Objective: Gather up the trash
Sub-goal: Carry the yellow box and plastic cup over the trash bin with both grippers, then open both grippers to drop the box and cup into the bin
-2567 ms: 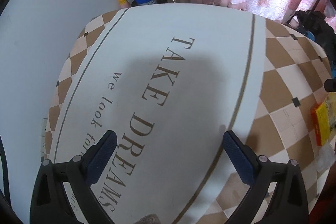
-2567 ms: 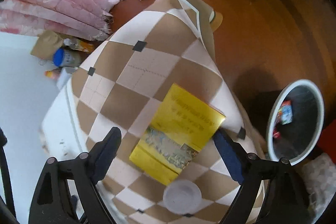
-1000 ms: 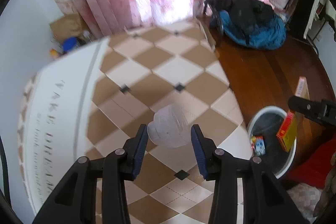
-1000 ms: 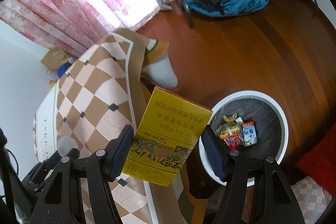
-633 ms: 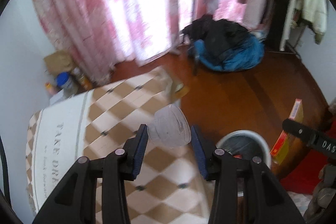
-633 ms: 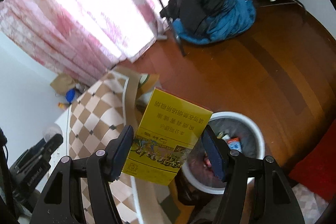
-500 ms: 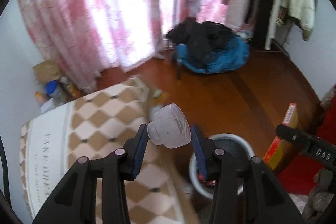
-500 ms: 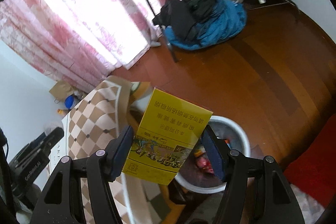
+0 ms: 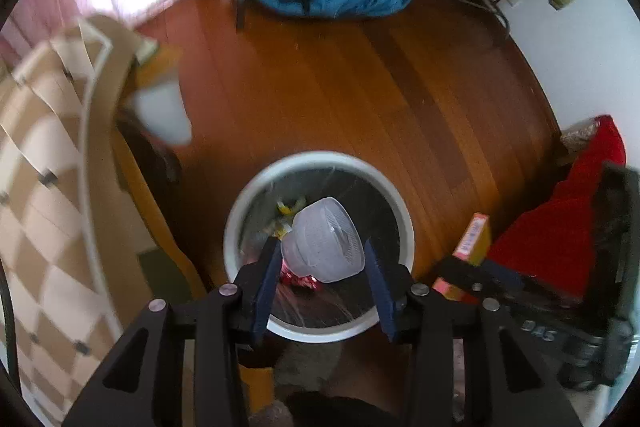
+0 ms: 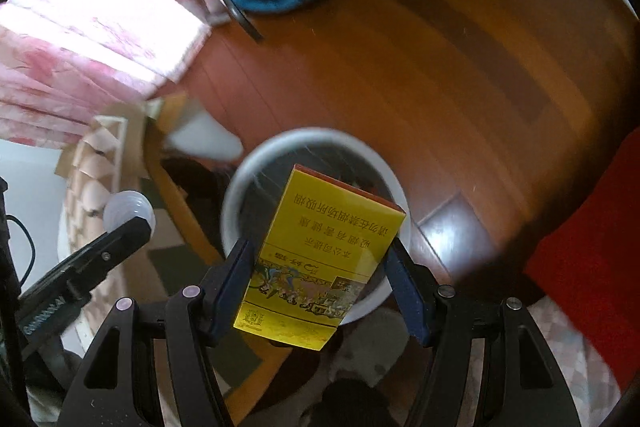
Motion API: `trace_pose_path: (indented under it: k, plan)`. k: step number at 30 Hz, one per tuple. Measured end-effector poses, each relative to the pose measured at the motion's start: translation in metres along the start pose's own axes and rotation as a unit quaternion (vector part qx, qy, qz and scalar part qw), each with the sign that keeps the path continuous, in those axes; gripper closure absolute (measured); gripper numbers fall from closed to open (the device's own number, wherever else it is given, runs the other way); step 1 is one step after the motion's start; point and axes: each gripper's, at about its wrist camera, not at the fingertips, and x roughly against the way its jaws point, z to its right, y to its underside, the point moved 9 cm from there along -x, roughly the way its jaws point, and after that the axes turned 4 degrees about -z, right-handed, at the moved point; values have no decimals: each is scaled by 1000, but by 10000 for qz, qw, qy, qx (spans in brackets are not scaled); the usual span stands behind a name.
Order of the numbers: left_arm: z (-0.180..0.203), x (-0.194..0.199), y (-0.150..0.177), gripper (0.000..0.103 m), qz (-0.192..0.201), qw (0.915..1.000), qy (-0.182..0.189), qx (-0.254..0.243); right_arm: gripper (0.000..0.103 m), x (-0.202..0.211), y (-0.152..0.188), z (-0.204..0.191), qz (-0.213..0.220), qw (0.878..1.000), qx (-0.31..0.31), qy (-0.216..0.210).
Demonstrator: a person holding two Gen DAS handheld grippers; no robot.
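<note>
Left gripper (image 9: 323, 269) clamps a clear cup (image 9: 326, 241) above the bin (image 9: 236, 215). Right gripper (image 10: 320, 285) clamps a yellow box (image 10: 320, 251) over the same bin (image 10: 256, 157).

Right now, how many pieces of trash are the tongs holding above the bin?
2. The left tongs hold a clear plastic cup; the right tongs hold a yellow box. Both hang over the white bin.
</note>
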Motion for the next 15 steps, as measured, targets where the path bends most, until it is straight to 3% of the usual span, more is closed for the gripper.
trace_pose_path:
  k: [1,3,5,6,8,9,12,15]
  plan:
    - [-2,-5,2,56,-48,10000,-13,54,35,-12,0,6,-116,9999,-49,22]
    - [-10,-9,1,19,-60,9997,-130,178,35,-29,3,13,-267,9996,-46,45]
    - [-16,-10,1,4,-44,9995,-185,272,33,-47,3,16,-504,9987,-29,80]
    - [-17,-10,3,4,-39,9992,-247,317,31,-54,4,16,-613,9981,7,107]
    - [-24,-8,6,4,-26,9985,-389,393,5,-62,5,17,-702,9974,66,171]
    - [-28,-6,9,4,6,9981,-465,406,1,-63,6,16,-713,9973,63,141]
    - [-37,6,17,4,126,9965,-723,403,0,-60,9,10,-735,9973,74,-41]
    - [-41,22,28,3,289,9933,-1059,358,0,-48,16,6,-705,9971,235,139]
